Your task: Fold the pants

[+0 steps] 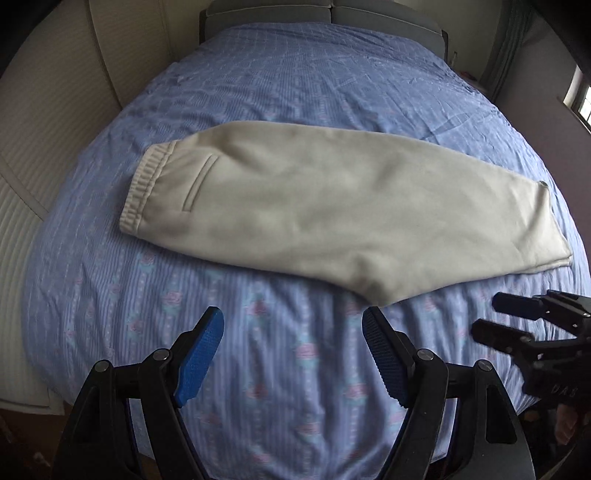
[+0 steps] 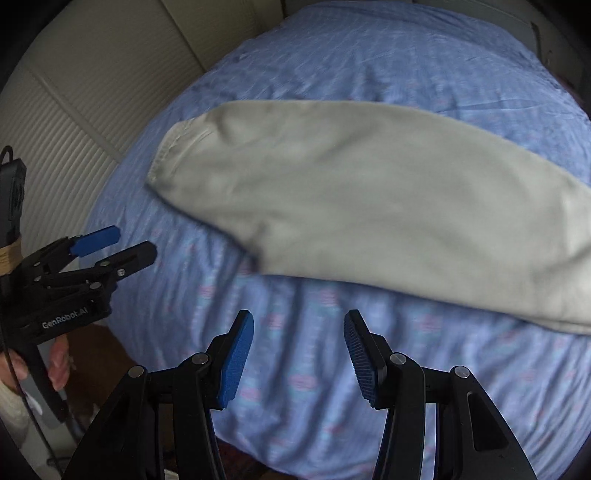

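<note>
Cream sweatpants [image 1: 325, 206] lie flat across the bed, folded lengthwise with one leg on the other, waistband [image 1: 142, 184] at the left and cuffs at the right. In the right wrist view the pants [image 2: 388, 206] look blurred. My left gripper [image 1: 293, 325] hovers open over the bedspread, just short of the pants' near edge, with nothing between its blue pads. My right gripper [image 2: 299, 325] is open too and holds nothing, with the pants beyond it. Each gripper shows in the other's view: the right gripper [image 1: 491, 321] at the lower right, the left gripper [image 2: 129, 243] at the left.
The bed [image 1: 280, 92] wears a blue striped floral cover, with a grey headboard [image 1: 325, 14] at the far end. Pale ribbed wardrobe doors [image 1: 48, 110] stand along the left. A window [image 1: 581, 99] is at the right. A hand [image 2: 59, 362] holds the left gripper's handle.
</note>
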`<state>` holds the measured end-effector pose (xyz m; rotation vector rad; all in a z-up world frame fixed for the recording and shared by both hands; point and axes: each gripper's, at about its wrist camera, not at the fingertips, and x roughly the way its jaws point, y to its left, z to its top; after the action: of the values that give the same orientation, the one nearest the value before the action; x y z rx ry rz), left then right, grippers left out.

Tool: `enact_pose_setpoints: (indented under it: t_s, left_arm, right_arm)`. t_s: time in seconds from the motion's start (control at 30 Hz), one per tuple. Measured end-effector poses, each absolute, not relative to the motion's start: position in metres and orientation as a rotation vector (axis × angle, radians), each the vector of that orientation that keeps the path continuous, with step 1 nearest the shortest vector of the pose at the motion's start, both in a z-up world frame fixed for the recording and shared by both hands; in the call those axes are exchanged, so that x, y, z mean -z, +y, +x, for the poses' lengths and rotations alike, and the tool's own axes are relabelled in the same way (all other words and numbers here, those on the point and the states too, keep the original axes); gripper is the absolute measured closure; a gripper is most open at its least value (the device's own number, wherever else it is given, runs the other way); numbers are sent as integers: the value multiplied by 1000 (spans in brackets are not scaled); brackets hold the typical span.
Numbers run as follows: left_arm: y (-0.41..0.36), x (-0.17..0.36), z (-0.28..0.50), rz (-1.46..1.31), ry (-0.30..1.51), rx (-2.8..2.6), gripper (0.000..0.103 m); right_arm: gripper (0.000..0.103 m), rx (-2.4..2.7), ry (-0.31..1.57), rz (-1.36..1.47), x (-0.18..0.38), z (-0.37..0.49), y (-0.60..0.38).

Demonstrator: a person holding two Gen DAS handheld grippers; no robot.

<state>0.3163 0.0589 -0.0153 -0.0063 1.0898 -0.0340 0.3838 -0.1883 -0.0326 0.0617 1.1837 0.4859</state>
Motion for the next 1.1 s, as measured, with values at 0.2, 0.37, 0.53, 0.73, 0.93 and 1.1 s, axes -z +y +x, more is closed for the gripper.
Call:
enact_pose_setpoints:
  t_s: [0.2,0.37,0.53,0.73,0.93,1.1]
  left_arm:
    - [93,41,317,-89,1109,3,26]
    - [103,58,320,-178,1125,27,26]
    - [102,61,321,-188,1122,23,26]
    - [108,56,322,-204,1115,7,26]
    - [113,56,324,-206,1116,-13,26]
    - [114,58,324,-202,1124,-19,26]
  right_arm:
    - [52,-518,1231,104,70,397,-134]
    - [54,-483,1294,106,113,414,-116]
    - [58,-446,1270,85,106,420,-113]
    - [58,-452,1175,12,85,436,-106]
    - [58,-490,1240,6,107,444,-101]
    - [64,-485,1268,-26,121,443,-102]
